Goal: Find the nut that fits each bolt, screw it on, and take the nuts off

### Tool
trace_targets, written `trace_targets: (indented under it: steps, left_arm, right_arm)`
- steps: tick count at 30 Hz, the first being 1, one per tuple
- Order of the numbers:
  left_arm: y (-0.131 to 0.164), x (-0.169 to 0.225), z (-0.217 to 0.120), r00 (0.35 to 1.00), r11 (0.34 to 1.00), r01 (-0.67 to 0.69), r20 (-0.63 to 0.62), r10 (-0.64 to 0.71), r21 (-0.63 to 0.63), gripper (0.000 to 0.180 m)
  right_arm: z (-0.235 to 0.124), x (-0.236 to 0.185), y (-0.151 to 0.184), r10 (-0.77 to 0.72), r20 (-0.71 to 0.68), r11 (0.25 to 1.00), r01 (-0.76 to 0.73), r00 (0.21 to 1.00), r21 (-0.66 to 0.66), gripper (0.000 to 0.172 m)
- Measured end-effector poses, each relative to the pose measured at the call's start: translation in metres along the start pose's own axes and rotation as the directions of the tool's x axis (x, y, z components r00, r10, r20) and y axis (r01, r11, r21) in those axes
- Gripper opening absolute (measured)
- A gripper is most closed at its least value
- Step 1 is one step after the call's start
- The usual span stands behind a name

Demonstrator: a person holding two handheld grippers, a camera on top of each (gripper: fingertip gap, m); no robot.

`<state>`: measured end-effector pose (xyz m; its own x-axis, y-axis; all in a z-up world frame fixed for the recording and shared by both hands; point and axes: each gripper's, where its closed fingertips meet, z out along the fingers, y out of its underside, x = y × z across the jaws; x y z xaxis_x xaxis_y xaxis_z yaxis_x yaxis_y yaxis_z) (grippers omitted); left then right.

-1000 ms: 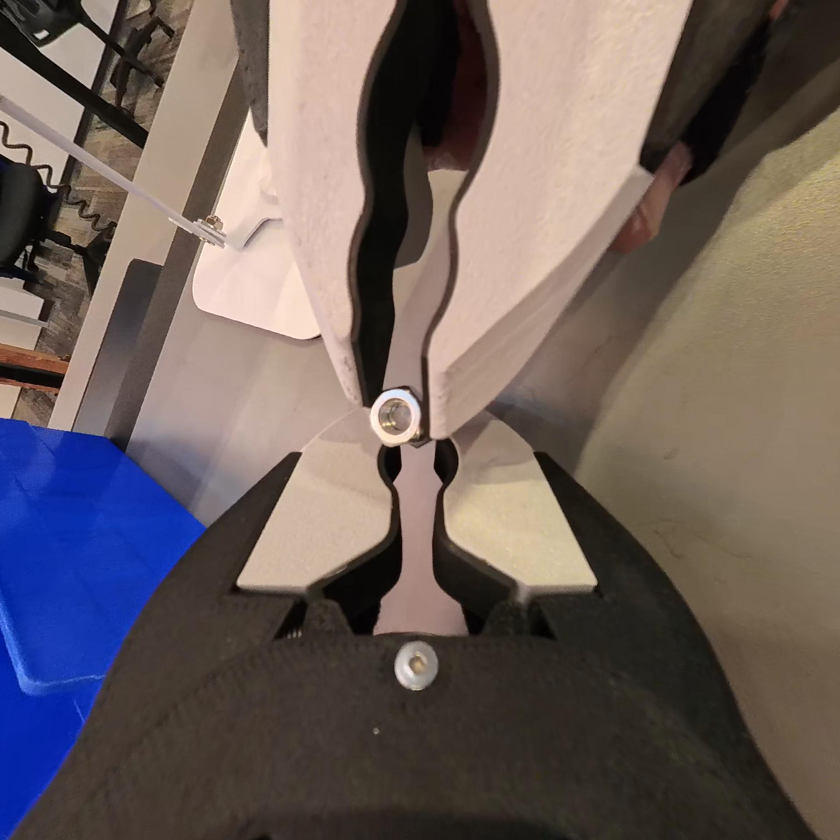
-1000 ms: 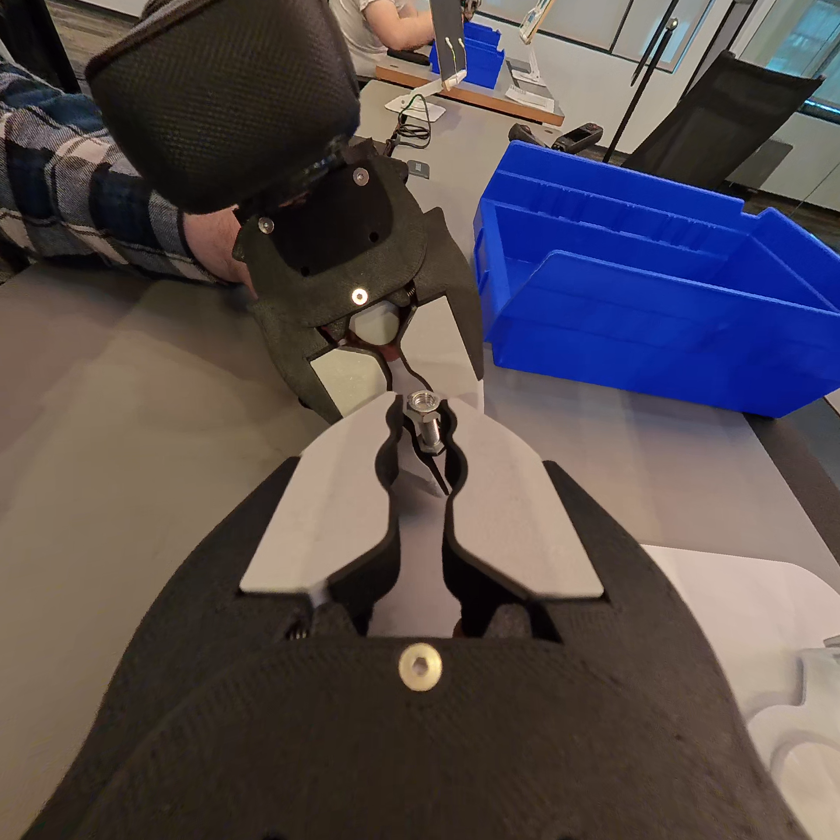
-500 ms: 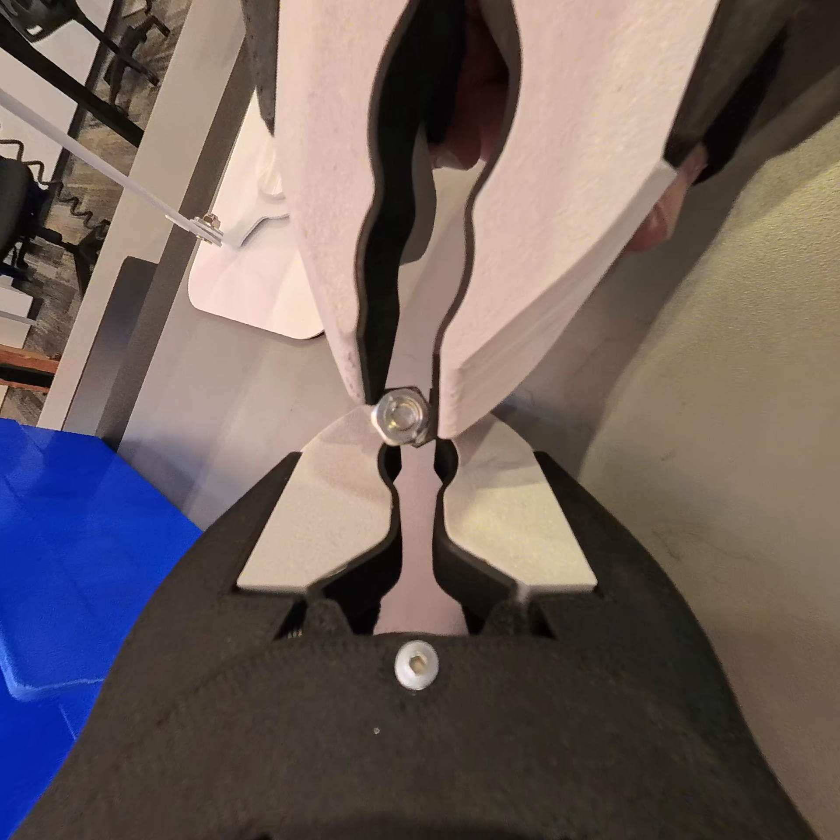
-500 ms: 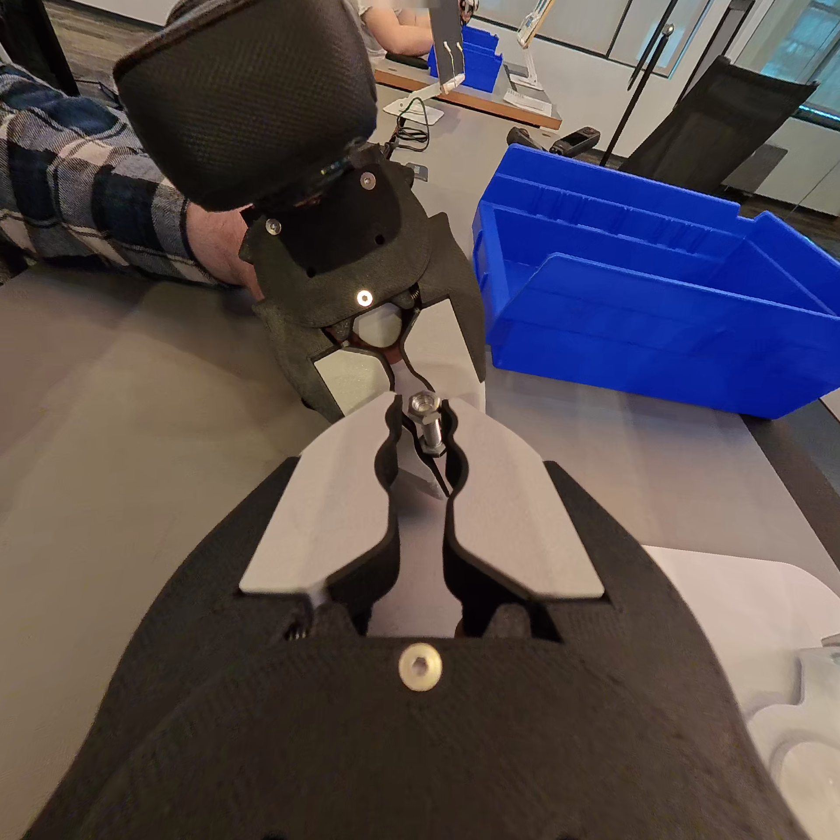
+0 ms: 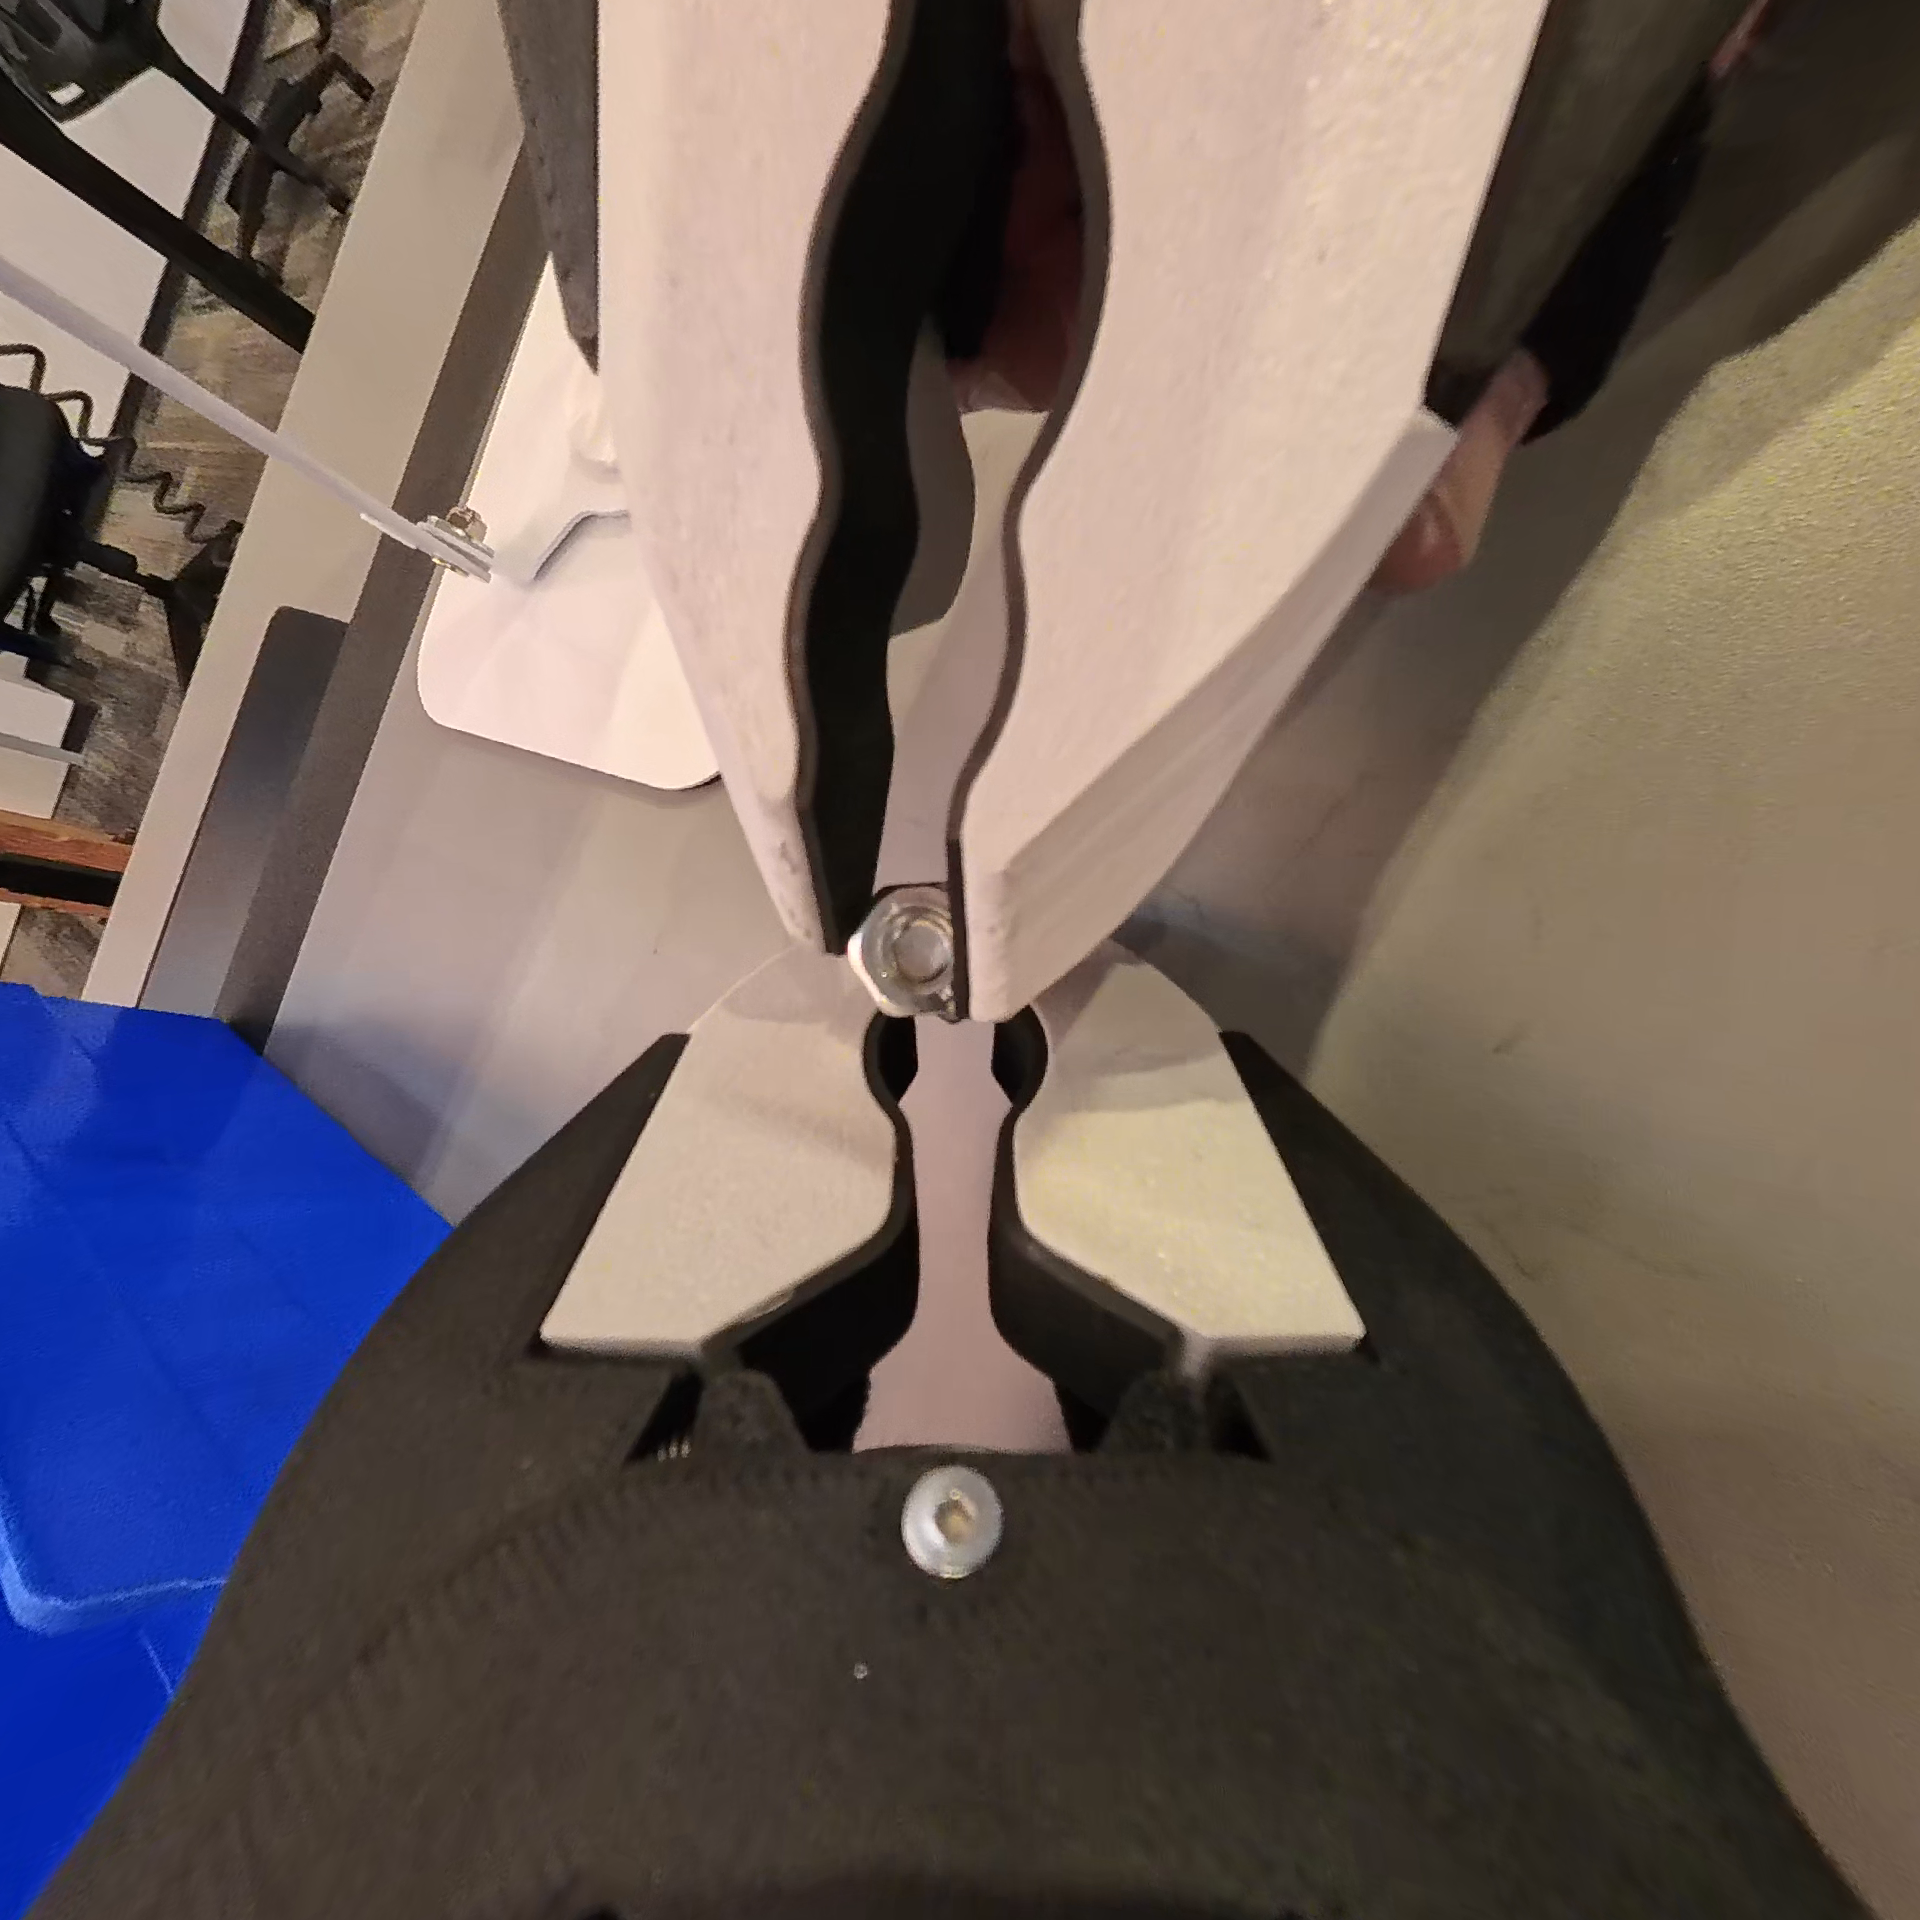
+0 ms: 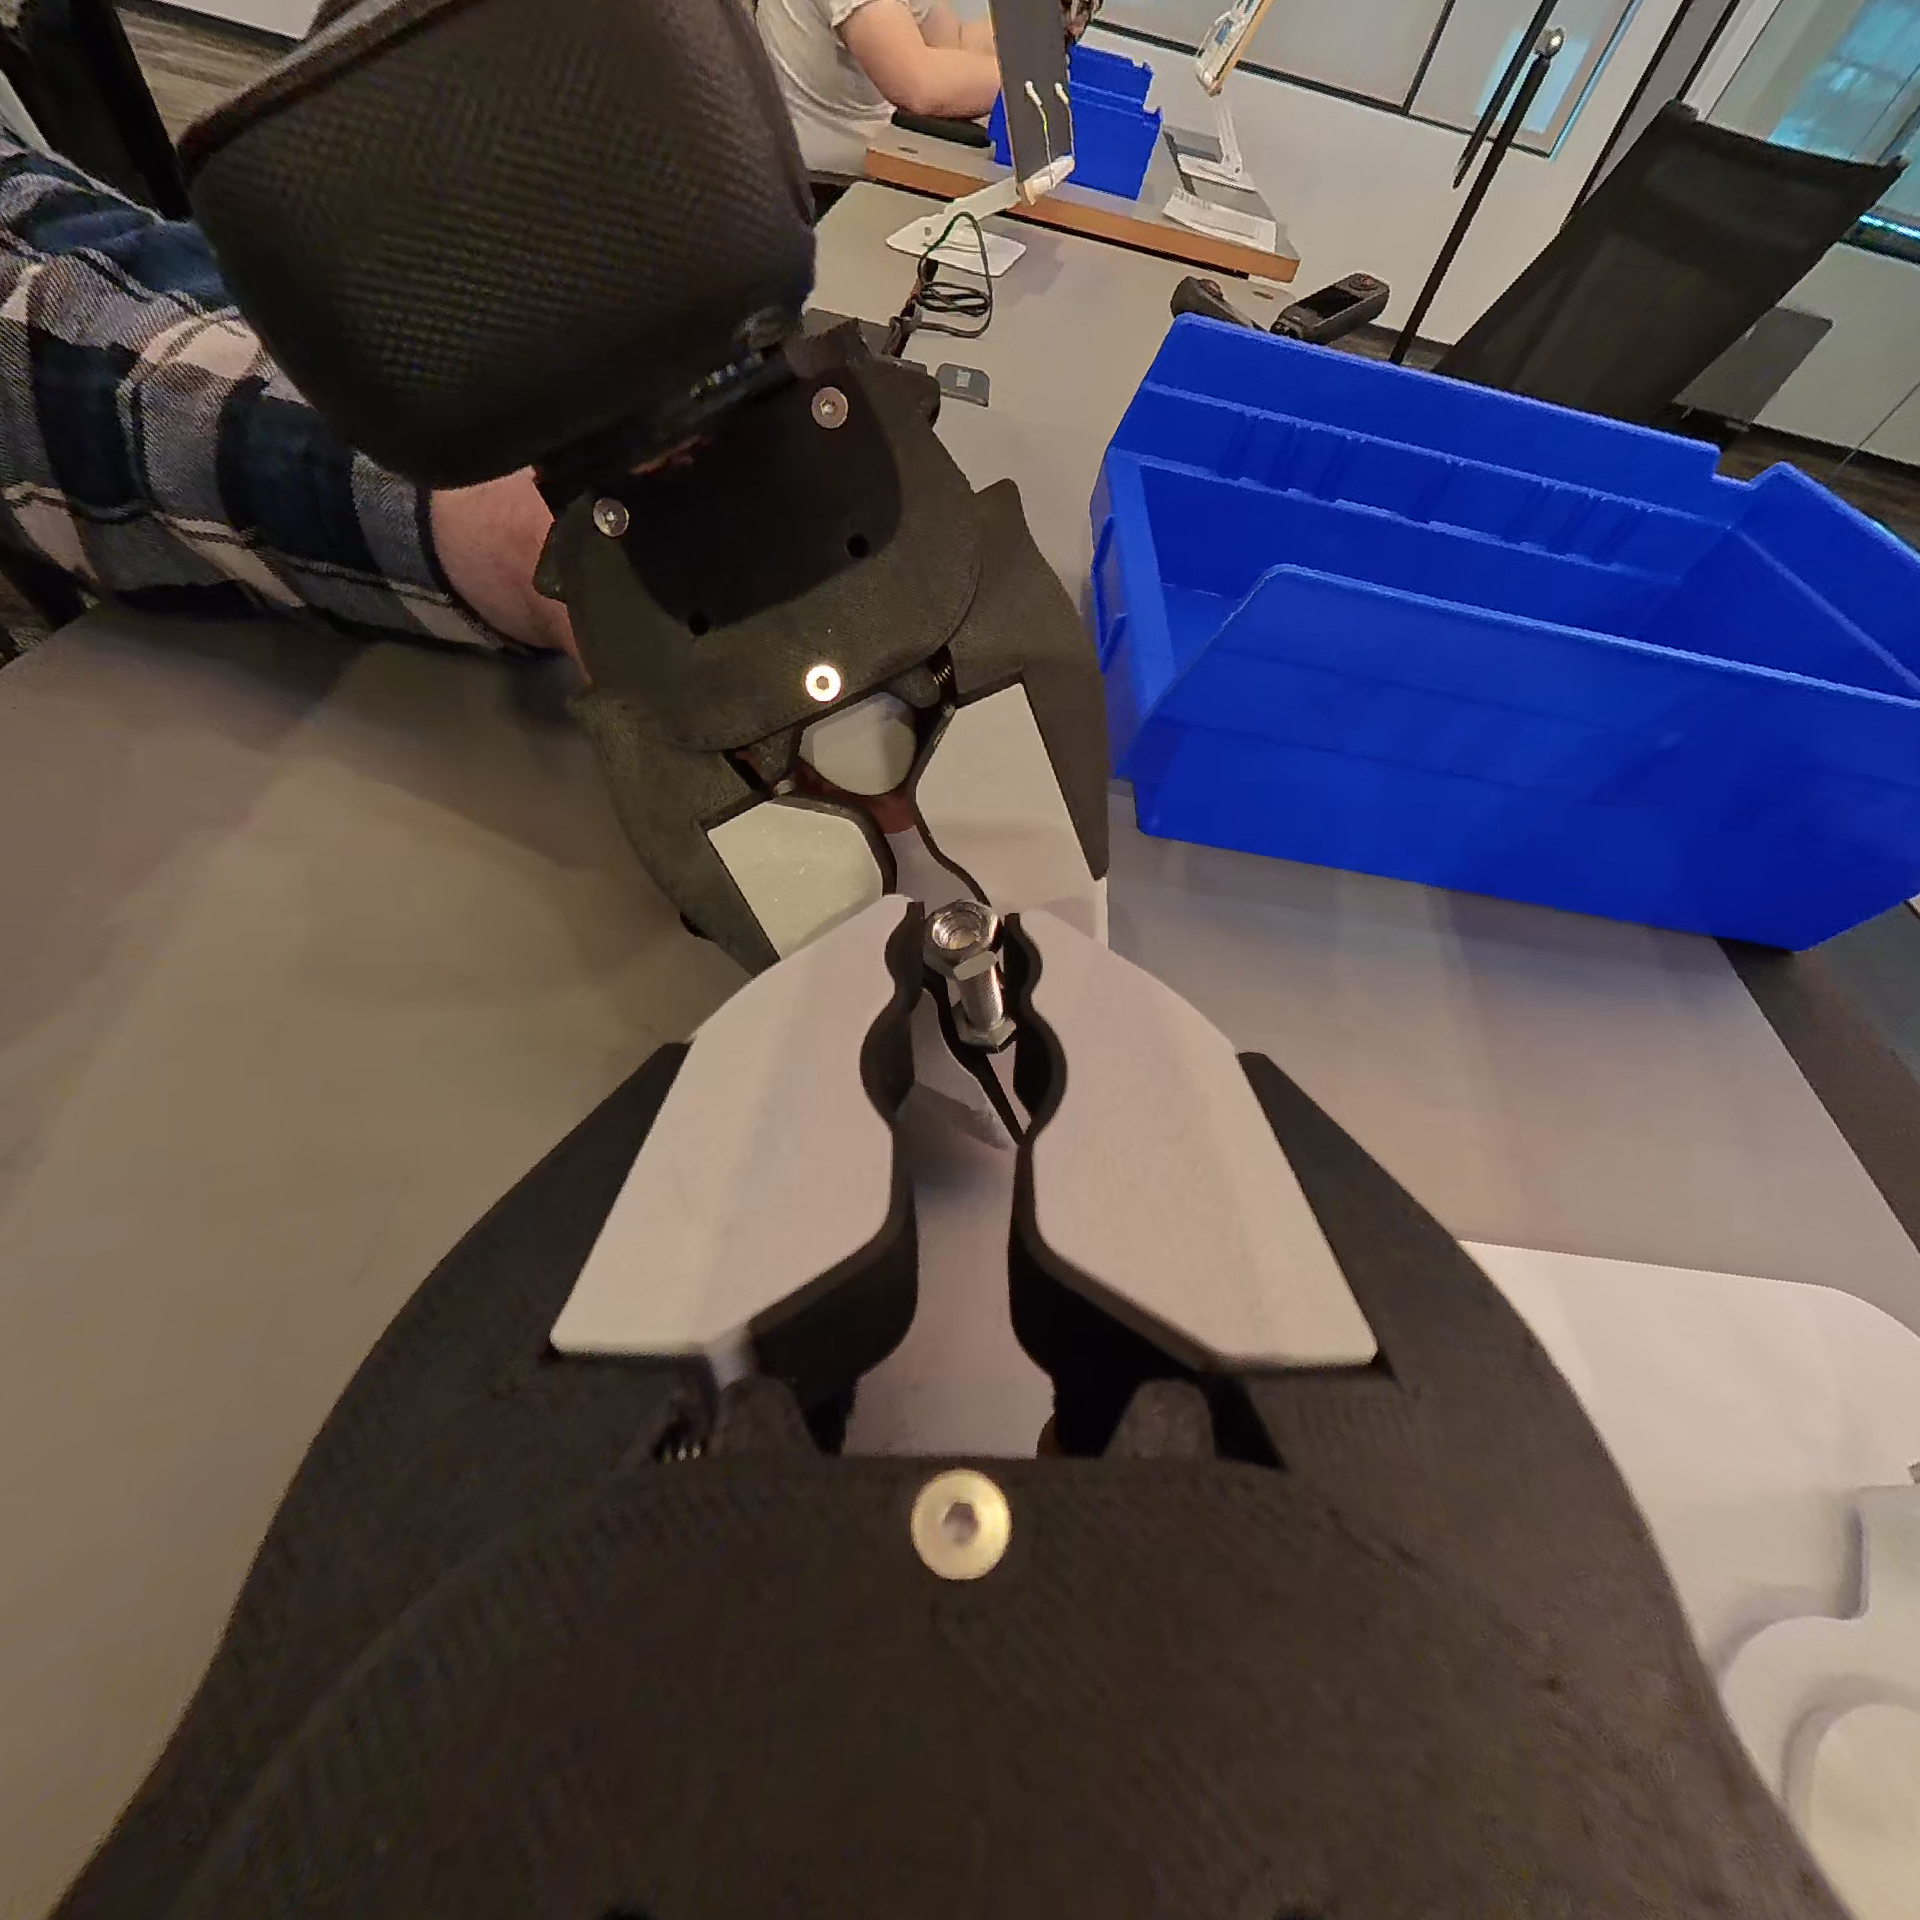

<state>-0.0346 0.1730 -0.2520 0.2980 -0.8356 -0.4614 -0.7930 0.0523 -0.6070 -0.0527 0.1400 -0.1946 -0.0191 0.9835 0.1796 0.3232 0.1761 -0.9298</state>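
Note:
My right gripper (image 6: 961, 920) is shut on a silver hex nut (image 6: 961, 932) at its fingertips. The nut sits on the threaded end of a short silver bolt (image 6: 983, 1000), and the bolt's head points down toward the table. My left gripper (image 5: 951, 1029) faces the right one tip to tip. Its fingers pass under the right fingers and clamp the bolt near its head. In the left wrist view the nut (image 5: 909, 951) shows end-on, pinched between the right gripper's white fingers (image 5: 1091, 831), with the bolt's end in its hole. Both are held above the grey table (image 6: 312, 987).
A blue bin (image 6: 1507, 665) stands at the right rear of the table and also shows in the left wrist view (image 5: 156, 1299). A white moulded tray (image 6: 1714, 1507) lies at the near right. A white stand base (image 5: 540, 665) sits beyond. A plaid sleeve (image 6: 156, 468) holds the left gripper. My right fingertips sit around 6 centimetres from my left ones.
In the left wrist view the nut's hole was hollow a second ago; now the bolt's end fills it. The right fingers have closed slightly on the nut. Both grippers keep their hold.

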Motion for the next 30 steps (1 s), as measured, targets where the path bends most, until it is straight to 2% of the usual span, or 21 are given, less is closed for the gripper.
trace_targets:
  steps: [15, 20, 25, 30]
  left_arm:
    - [0.0004, 0.0034, 0.0004, 0.998, 0.998, -0.054, 0.009, 0.055, -0.017, 0.009]
    - [-0.0003, 0.0030, 0.0001, 0.999, 0.999, -0.046, 0.006, 0.046, -0.012, 0.009]
    - [-0.0001, 0.0031, 0.0002, 0.999, 0.999, -0.039, 0.002, 0.039, -0.010, 0.008]
    - [-0.0001, 0.0036, 0.0004, 0.999, 0.999, -0.039, -0.001, 0.039, -0.011, 0.008]
  right_arm:
    - [-0.0001, -0.0033, 0.0011, 0.077, 0.062, 0.997, -0.078, 0.995, 0.009, 0.010]
    - [-0.0004, -0.0033, 0.0005, 0.057, 0.049, 0.998, -0.058, 0.997, 0.010, 0.012]
    - [-0.0001, -0.0026, 0.0002, 0.044, 0.032, 0.999, -0.044, 0.999, 0.008, 0.021]
    - [0.0012, -0.0039, 0.0031, 0.017, 0.032, 1.000, -0.017, 0.999, -0.012, 0.020]
